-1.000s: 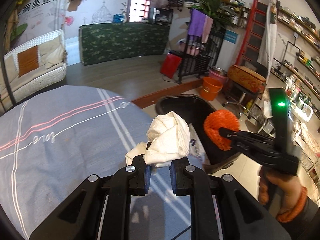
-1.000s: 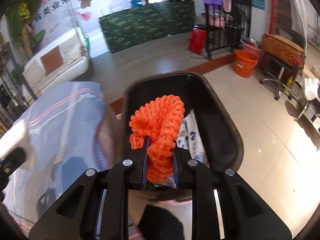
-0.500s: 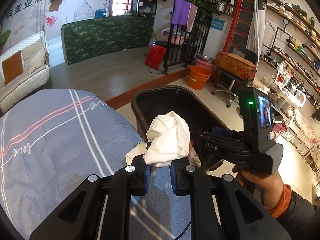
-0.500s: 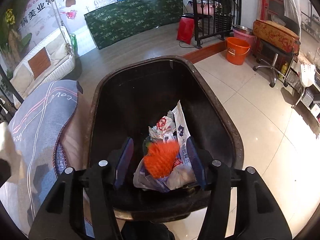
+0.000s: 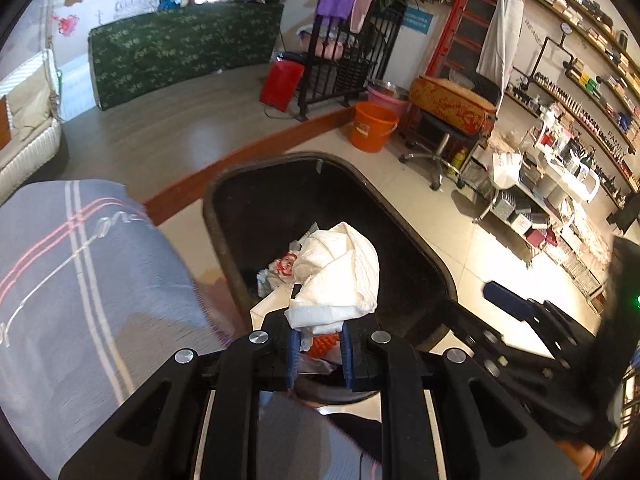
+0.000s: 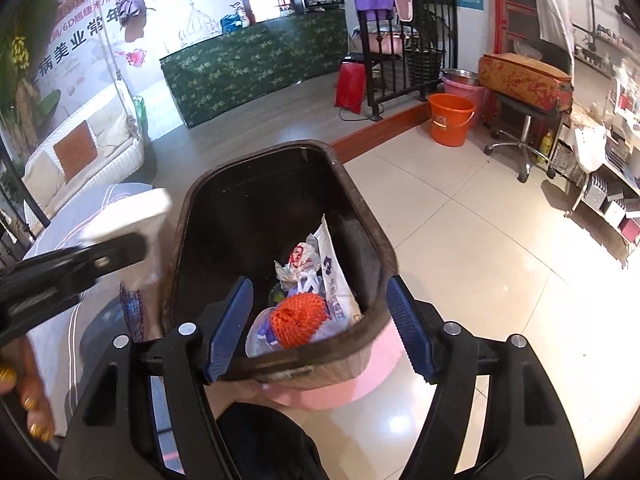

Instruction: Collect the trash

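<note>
Black left gripper (image 5: 318, 344) and right gripper (image 6: 320, 328): blue ribbed pads, silver screws.

I see a white crumpled cloth (image 5: 338, 276) clamped between my left gripper's (image 5: 319, 350) blue pads (image 5: 293, 350). My right gripper (image 6: 320, 326) is black with ribbed blue pads (image 6: 230, 326) too. The bin (image 6: 188, 220) is dark brown-black inside, holding an orange mesh ball (image 6: 297, 321) and a white bag (image 6: 335, 280) printed in blue and red. The table cover (image 5: 92, 280) is grey-blue with white and pink stripes. Behind, an orange bucket (image 6: 450, 120) stands on cream tiles (image 6: 500, 248).
</note>
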